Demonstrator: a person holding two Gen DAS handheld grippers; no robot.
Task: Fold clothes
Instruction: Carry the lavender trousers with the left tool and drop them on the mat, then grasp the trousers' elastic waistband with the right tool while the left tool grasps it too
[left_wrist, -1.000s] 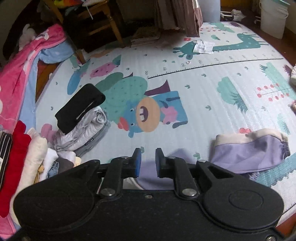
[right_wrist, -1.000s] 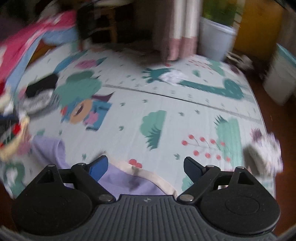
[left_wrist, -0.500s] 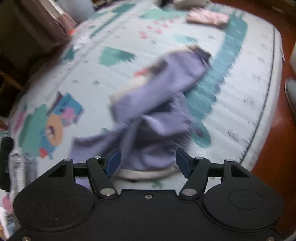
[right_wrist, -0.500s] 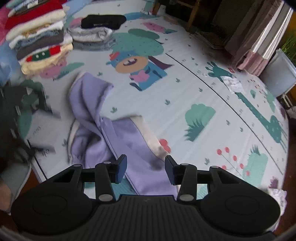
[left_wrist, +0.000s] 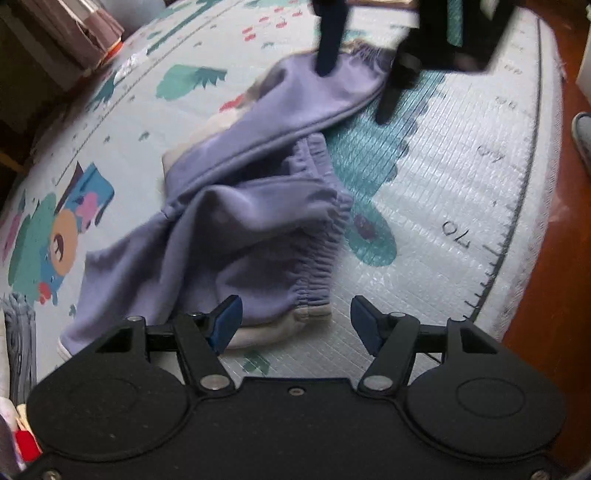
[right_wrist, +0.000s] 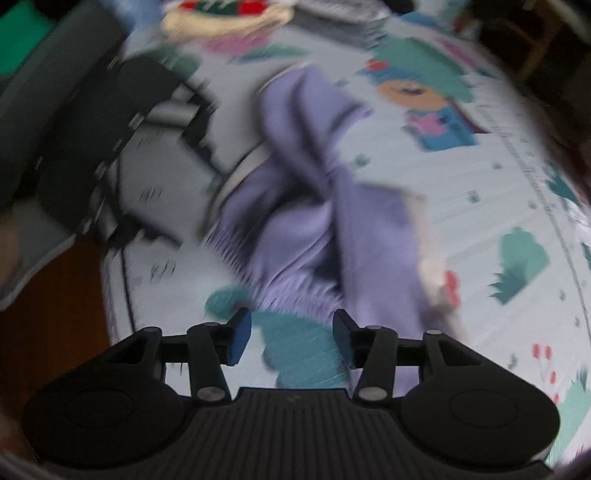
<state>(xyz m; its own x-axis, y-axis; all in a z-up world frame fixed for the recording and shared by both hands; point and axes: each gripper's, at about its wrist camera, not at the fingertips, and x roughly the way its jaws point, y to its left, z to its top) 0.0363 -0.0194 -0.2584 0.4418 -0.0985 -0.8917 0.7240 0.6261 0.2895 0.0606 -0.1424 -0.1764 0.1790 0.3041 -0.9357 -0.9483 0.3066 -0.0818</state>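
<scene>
Both grippers hovering over crumpled purple trousers on the play mat.

Left gripper (left_wrist: 295, 319) is standing wide, empty, above the gathered waistband; right gripper (right_wrist: 291, 332) is opening, nothing pinched. Purple trousers (left_wrist: 236, 229) are lying on the play mat (left_wrist: 461, 177), one leg stretching diagonally away.

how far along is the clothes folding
Done: a stack of folded clothes sits at the play mat's far edge. In hand: nothing gripped; the purple trousers lie crumpled, left tongs open at the waistband, right tongs opening over a leg. Left: flattening and folding them.
</scene>
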